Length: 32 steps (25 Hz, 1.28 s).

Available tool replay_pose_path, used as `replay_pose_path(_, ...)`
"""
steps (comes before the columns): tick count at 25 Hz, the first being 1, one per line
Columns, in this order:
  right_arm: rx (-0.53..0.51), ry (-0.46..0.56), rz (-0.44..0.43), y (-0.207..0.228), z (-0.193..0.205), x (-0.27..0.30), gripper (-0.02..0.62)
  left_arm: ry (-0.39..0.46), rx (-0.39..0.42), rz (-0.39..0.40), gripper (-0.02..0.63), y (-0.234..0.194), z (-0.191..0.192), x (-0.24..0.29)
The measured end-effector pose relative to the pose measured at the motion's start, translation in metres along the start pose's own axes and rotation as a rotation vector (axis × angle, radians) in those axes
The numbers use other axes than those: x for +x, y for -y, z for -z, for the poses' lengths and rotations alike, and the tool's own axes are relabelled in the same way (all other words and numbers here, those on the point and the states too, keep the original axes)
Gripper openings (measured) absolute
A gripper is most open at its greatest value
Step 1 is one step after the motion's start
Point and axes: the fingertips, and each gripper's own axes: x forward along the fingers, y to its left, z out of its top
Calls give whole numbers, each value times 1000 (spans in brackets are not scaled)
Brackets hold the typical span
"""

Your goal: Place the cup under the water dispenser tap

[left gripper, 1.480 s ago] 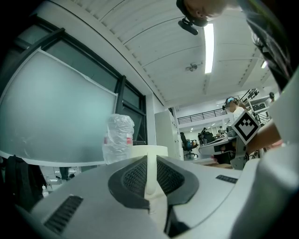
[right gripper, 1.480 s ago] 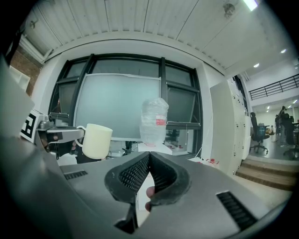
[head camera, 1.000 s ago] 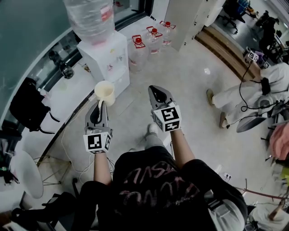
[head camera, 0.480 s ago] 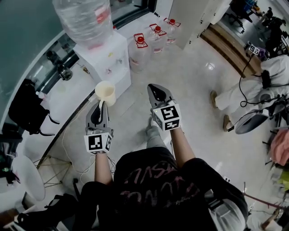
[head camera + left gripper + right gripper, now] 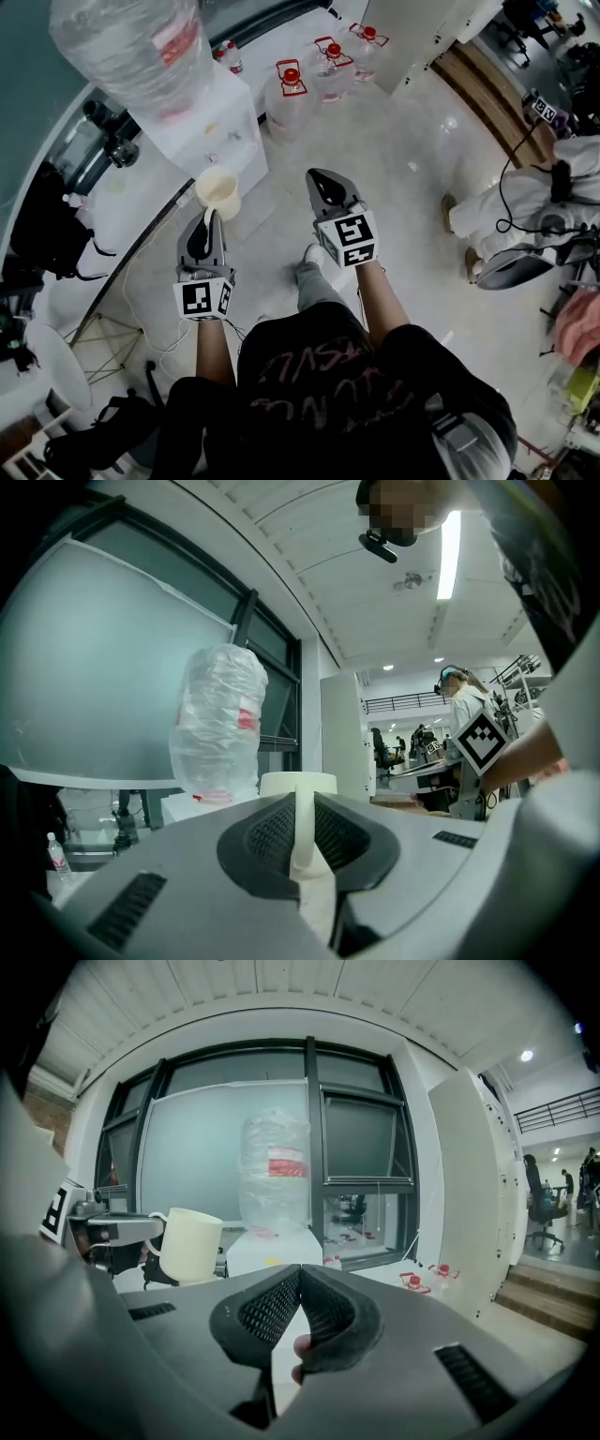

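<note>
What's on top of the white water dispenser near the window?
A large clear water bottle with a red label sits on the dispenser. In the head view it covers most of the top, so its neck cannot be seen.

The room is evenly bright. A long ceiling light (image 5: 450, 541) glares white in the left gripper view, and a small round ceiling lamp (image 5: 527, 1056) shines at the top right of the right gripper view. The pale floor (image 5: 412, 141) carries soft glossy reflections in the head view, with only faint shadows. The frosted window (image 5: 94, 667) glows a flat grey-green. All three views bend strongly at the edges; both gripper views darken to black in the corners, and the head view is slightly soft
</note>
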Motion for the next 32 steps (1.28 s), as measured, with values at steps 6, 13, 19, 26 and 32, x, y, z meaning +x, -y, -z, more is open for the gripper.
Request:
replay_pose_path(6, 1, -25, -76, 54, -3, 50, 15, -28, 8, -47, 44, 9, 0, 64)
replay_pose_path(13, -18, -64, -159, 90, 11, 90, 15, -57, -16, -104, 44, 17, 19, 110)
replay_pose_path(19, -13, -99, -191, 100, 29, 105, 15, -69, -78, -146, 44, 19, 39, 128)
replay_pose_path(26, -1, -130, -199, 100, 53, 123, 15, -115, -87, -148, 44, 7, 72, 141)
replay_pose_path(32, 15, -168, -201, 92, 82, 135, 15, -127, -100, -149, 44, -3, 104, 142)
